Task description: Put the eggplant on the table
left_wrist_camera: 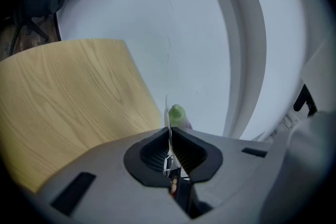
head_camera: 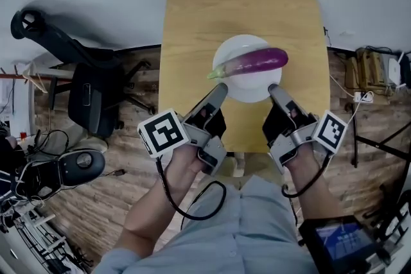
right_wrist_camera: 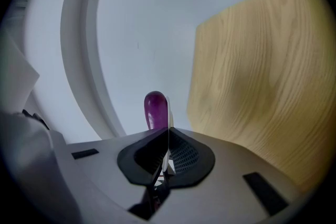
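A purple eggplant [head_camera: 253, 61] with a green stem lies across a white plate [head_camera: 239, 48] over the near half of the wooden table [head_camera: 192, 29]. My left gripper [head_camera: 218, 90] is shut on the plate's near-left rim and my right gripper [head_camera: 275, 90] on its near-right rim. In the left gripper view the plate's thin white edge [left_wrist_camera: 167, 110] runs into the shut left gripper [left_wrist_camera: 169, 139], with the green stem tip [left_wrist_camera: 177, 113] just beyond. In the right gripper view the plate's edge [right_wrist_camera: 169, 113] sits in the right gripper [right_wrist_camera: 168, 136], beside the eggplant's purple end [right_wrist_camera: 155, 107]. Whether the plate rests on the table I cannot tell.
A black office chair [head_camera: 96, 93] stands left of the table on the wood floor. Boxes and cables [head_camera: 369, 70] lie to its right, and a black device [head_camera: 77, 167] sits at lower left. A pale wall runs behind the table's far edge.
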A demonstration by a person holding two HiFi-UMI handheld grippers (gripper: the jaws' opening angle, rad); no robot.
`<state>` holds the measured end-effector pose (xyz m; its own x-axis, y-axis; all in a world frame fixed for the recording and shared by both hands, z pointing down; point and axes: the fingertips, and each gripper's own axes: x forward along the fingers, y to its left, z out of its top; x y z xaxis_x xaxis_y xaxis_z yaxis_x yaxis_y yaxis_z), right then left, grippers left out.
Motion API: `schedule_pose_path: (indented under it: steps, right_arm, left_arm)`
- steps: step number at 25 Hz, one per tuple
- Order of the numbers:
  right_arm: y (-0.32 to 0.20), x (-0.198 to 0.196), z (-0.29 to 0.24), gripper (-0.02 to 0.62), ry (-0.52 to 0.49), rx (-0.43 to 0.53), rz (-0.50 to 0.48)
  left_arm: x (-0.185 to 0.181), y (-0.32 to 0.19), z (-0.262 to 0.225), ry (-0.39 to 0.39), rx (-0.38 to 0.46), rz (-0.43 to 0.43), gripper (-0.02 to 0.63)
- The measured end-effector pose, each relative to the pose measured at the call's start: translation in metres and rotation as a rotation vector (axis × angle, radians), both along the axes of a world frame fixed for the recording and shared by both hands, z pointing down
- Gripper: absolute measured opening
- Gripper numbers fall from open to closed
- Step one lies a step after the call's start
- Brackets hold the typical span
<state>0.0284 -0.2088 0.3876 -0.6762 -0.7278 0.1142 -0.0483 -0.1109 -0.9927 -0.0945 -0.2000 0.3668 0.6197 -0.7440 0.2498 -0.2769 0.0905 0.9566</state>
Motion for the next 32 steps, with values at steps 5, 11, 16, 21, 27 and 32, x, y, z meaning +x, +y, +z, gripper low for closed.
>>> schedule_pose_path:
  steps: [5,11,16,21,27,32]
  right_arm:
    - [-0.013,-0.005,0.029,0.006,0.027,-0.01,-0.009]
    - [-0.034,-0.014,0.065,0.006,0.038,-0.029,-0.012]
    - [-0.032,-0.016,0.069,0.006,0.046,-0.036,-0.01]
    - [-0.044,-0.014,0.083,0.006,0.057,-0.044,-0.004]
    - [-0.045,-0.013,0.088,0.006,0.065,-0.046,0.001]
    - [-0.043,-0.012,0.092,0.006,0.07,-0.054,0.006]
  left_arm:
    - [-0.001,-0.016,0.025,-0.013,-0.004,0.004,0.023]
    - [-0.012,-0.034,0.064,-0.056,-0.029,0.009,0.023]
    - [-0.012,-0.033,0.068,-0.029,-0.055,0.0,0.023]
    - [-0.012,-0.046,0.085,-0.04,-0.059,0.016,0.023]
    - [-0.01,-0.048,0.09,-0.025,-0.066,0.019,0.023]
    - [-0.01,-0.047,0.095,-0.036,-0.067,0.03,0.023]
